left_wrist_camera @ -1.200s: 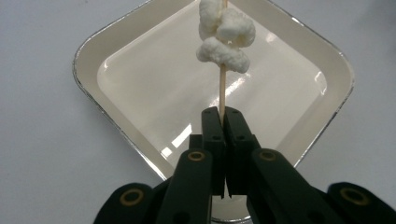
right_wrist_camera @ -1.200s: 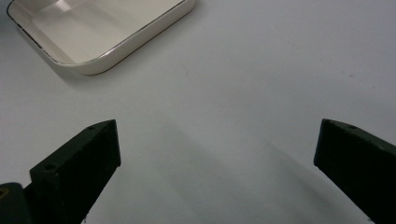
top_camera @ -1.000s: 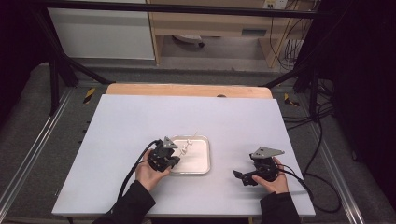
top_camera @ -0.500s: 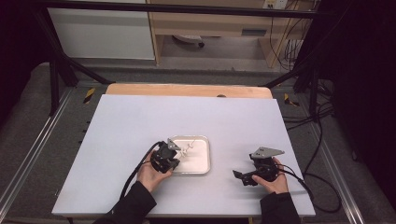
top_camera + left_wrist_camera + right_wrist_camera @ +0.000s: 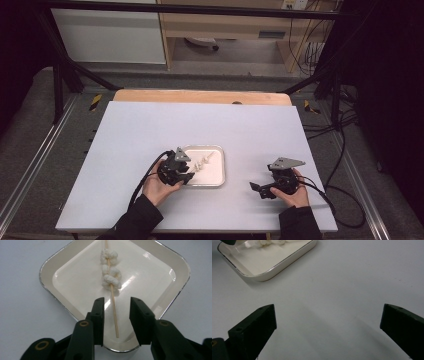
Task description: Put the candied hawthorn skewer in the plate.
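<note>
A thin wooden skewer [image 5: 113, 305] threaded with white puffy lumps [image 5: 110, 272] lies flat in a shallow cream tray [image 5: 50, 265] with a silver rim. My left gripper [image 5: 117, 301] hovers over the tray's near corner. Its jaws have just been opening, and the bare end of the stick lies between them, untouched by either pad. From above, the left gripper [image 5: 187, 175] sits at the left edge of the tray [image 5: 215, 177], with the skewer [image 5: 202, 163] just beyond it. My right gripper [image 5: 256, 189] rests on the table to the tray's right, its jaws [image 5: 328, 312] wide open on nothing.
The white tabletop [image 5: 150, 130] stretches bare around the tray, with a wooden strip [image 5: 200, 96] along its far edge. The tray's corner [image 5: 274, 268] lies ahead and left in the right gripper view. Cables trail off the table's right side [image 5: 340, 200].
The left gripper has shifted slightly toward the person at the tray's left edge. The right gripper has stayed put.
</note>
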